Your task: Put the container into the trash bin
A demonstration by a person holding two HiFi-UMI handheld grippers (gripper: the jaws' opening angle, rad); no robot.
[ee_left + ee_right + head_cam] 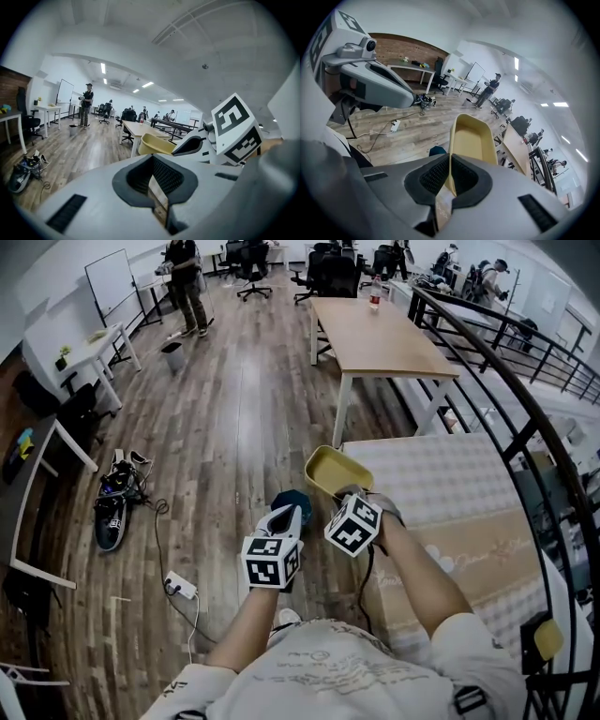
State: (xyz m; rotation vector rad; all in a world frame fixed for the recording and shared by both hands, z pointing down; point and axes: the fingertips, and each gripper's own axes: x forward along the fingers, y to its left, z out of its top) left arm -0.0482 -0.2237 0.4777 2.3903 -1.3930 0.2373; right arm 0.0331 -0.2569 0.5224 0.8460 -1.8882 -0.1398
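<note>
A pale yellow container [333, 470] hangs over the wooden floor with my right gripper [344, 493] shut on its near rim. In the right gripper view the thin wall of the container [473, 136] runs down between the pads of the right gripper [449, 176]. My left gripper [286, 515] is close beside it on the left and holds nothing. The jaws of the left gripper [157, 187] leave only a narrow slit. The container [152, 144] shows just past them. A dark blue round thing [298, 500] lies on the floor under both grippers, partly hidden. I cannot tell whether it is the bin.
A quilted surface [441, 474] and a cardboard box [473, 554] lie to the right, with a black railing [525, 399] behind. A wooden table [375, 334] stands ahead. A power strip [181, 586] and shoes [117, 493] lie left. A small grey bin [172, 354] stands far off.
</note>
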